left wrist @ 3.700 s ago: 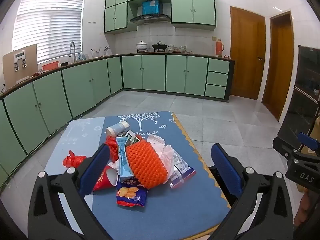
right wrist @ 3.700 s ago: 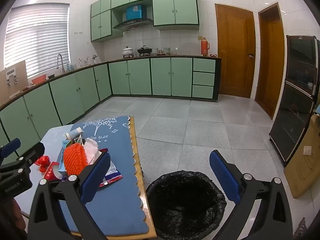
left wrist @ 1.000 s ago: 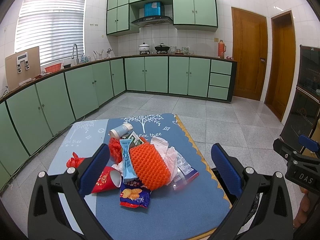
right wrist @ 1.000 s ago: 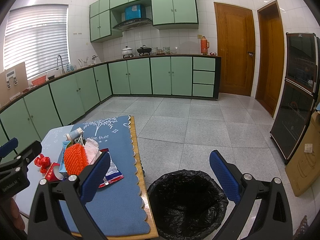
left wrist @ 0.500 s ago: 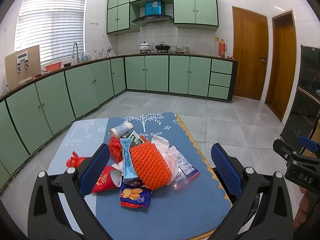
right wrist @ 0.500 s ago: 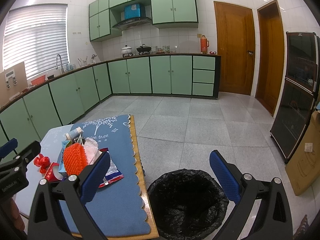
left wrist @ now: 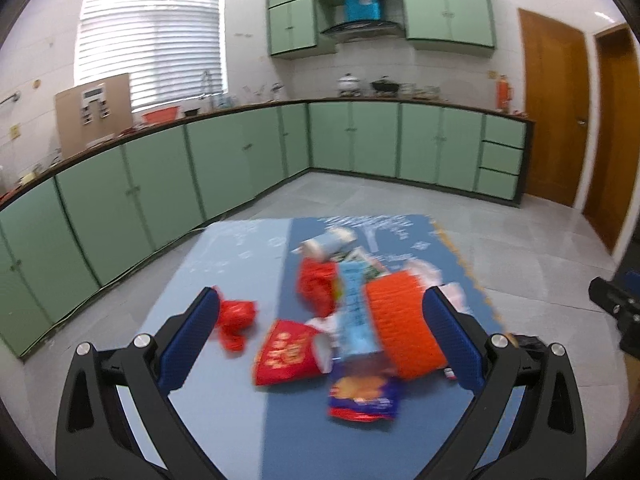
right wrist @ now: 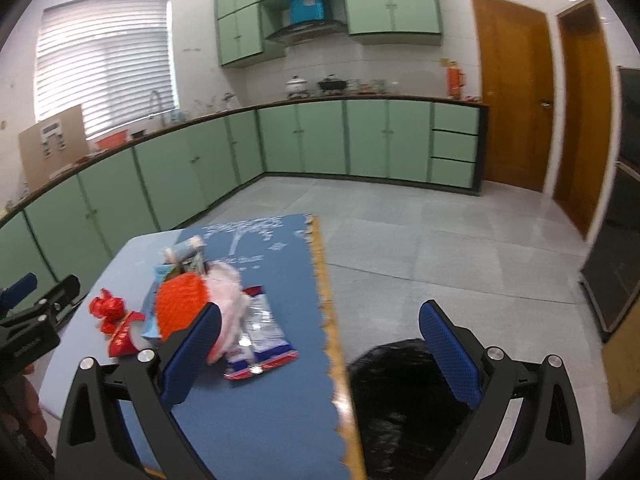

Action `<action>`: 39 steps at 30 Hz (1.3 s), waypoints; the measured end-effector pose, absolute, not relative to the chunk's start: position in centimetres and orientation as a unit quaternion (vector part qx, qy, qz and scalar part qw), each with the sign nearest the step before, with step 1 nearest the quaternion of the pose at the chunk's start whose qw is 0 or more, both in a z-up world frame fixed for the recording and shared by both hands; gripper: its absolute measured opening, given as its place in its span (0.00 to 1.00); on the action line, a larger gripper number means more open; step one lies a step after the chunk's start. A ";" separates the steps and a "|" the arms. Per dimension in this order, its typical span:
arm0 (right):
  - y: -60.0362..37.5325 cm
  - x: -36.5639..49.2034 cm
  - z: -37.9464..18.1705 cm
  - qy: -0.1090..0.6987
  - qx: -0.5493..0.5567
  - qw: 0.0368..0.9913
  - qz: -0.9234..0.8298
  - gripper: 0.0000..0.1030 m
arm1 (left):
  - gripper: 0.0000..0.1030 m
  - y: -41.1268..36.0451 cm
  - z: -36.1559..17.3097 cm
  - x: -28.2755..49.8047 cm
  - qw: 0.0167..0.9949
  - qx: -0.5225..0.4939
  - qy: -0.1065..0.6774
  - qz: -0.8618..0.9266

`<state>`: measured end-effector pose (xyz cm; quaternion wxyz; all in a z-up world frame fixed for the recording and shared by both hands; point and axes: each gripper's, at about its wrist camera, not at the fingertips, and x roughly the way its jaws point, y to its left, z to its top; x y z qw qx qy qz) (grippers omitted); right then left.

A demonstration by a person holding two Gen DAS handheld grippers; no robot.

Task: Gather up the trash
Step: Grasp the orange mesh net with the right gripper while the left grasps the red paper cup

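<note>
Left wrist view: your left gripper [left wrist: 320, 324] has its jaws wide apart, nothing between the pads, hovering over the trash pile on the blue table mat [left wrist: 256, 424]. Frame is motion-blurred. Between the fingers you see a red paper cup [left wrist: 290, 354] lying on its side, mouth to the right. Just right of it a light-blue wrapper [left wrist: 356, 316] runs lengthwise, and an orange foam net sleeve [left wrist: 402, 326] lies against the right finger. Nearest you, a blue-and-red snack bag [left wrist: 364, 398] lies flat. A crumpled red wrapper [left wrist: 234, 318] sits apart on the left, beside the left finger. Behind the pile, another red wrapper [left wrist: 318, 286] and a white bottle [left wrist: 328, 242] on its side. Your right gripper's body shows at the right edge [left wrist: 618, 314].

Right wrist view: your right gripper [right wrist: 318, 330] is also spread open and empty, held over the table's right edge [right wrist: 326, 312]. The black-lined trash bin [right wrist: 400, 412] stands on the floor just right of the table, below the right finger. The same pile lies left of the gripper: orange net sleeve [right wrist: 182, 300], white crumpled plastic [right wrist: 228, 292], and a flat clear-and-red snack packet [right wrist: 262, 336] nearest the table edge. Red cup [right wrist: 122, 336] and red wrapper [right wrist: 106, 306] are farther left. Green cabinets [right wrist: 304, 140] line the far wall.
</note>
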<state>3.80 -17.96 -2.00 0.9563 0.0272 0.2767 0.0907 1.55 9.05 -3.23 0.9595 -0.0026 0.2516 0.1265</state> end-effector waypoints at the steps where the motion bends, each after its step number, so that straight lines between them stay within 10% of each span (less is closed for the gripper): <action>1: -17.0 4.4 -2.4 0.280 0.025 0.954 0.105 0.91 | 0.95 9.6 -3.4 1.7 0.958 -0.004 0.255 0.132; 18: -4.7 11.4 -9.6 0.360 -0.043 0.899 0.246 0.77 | 0.92 16.4 -9.0 2.4 0.927 -0.041 0.326 0.180; 29: -4.0 12.5 -11.2 0.391 -0.049 0.878 0.273 0.20 | 0.92 15.7 -11.7 4.6 0.922 -0.063 0.354 0.143; 39: -5.4 11.9 -9.0 0.367 -0.029 0.887 0.279 0.18 | 0.92 15.8 -14.2 8.0 0.913 -0.053 0.383 0.130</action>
